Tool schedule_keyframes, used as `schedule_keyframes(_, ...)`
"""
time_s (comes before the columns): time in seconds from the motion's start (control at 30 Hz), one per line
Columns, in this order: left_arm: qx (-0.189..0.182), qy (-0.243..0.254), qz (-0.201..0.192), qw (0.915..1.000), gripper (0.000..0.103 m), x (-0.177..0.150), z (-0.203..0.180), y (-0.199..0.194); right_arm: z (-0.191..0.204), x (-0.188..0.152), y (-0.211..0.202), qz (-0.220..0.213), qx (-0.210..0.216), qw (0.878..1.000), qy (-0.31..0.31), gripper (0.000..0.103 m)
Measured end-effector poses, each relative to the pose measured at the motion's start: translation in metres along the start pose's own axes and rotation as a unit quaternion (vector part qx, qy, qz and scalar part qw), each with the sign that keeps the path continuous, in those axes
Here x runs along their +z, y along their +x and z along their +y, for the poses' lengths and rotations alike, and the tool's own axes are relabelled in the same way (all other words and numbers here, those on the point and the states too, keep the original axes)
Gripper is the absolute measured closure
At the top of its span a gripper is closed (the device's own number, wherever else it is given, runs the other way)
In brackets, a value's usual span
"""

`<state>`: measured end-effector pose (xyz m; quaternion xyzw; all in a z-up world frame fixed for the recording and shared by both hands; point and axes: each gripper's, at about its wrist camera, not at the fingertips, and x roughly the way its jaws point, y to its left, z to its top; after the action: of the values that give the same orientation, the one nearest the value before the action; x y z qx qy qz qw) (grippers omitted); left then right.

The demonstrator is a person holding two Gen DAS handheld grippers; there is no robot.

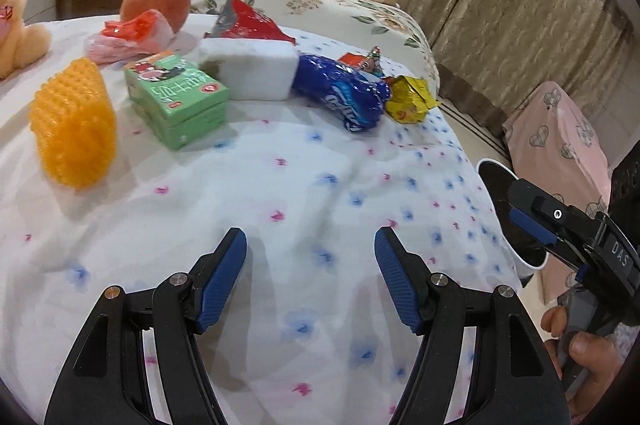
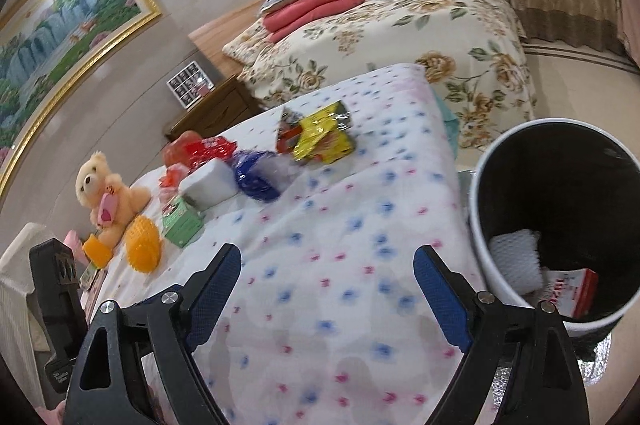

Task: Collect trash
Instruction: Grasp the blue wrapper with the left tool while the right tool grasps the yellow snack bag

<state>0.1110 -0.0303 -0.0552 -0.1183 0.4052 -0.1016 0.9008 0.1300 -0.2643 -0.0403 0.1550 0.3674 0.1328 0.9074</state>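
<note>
The crumpled blue plastic wrapper (image 1: 347, 96) and the crinkled yellow foil wrapper (image 1: 409, 99) beside it lie at the far right of the flowered white bedsheet (image 1: 280, 209). My left tool (image 1: 310, 279) and right tool (image 2: 327, 291) both hang open and empty. I'd approach low, pinching the blue wrapper's bulk. The white-rimmed black bin (image 2: 478, 225), near right, seemingly already holds scraps.

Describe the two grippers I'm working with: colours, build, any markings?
Both match: the left gripper and right gripper have black plastic arms with triangular cut-outs, silver pivot pins, and fingers faced with ribbed blue pads. In the left wrist view, white lettering reading DAS shows on the right gripper's black body.
</note>
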Motion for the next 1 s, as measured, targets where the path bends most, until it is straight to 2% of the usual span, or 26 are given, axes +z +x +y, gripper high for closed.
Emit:
schedule_keyframes(0.37,0.005,-0.007,-0.001,1.0,0.034,0.014,0.005,0.005,0.011,0.007,0.023,0.012,0.006,1.0,-0.012,0.013)
schedule_keyframes(0.63,-0.006,0.01,-0.001,0.9999,0.032,0.039,-0.016,0.023,-0.009,0.035,0.037,0.002,-0.01,1.0,0.004,0.013)
schedule_keyframes(1.0,-0.005,0.032,0.0,0.9995,0.032,0.079,-0.043,0.066,-0.022,0.063,0.064,0.006,0.003,1.0,0.017,0.014)
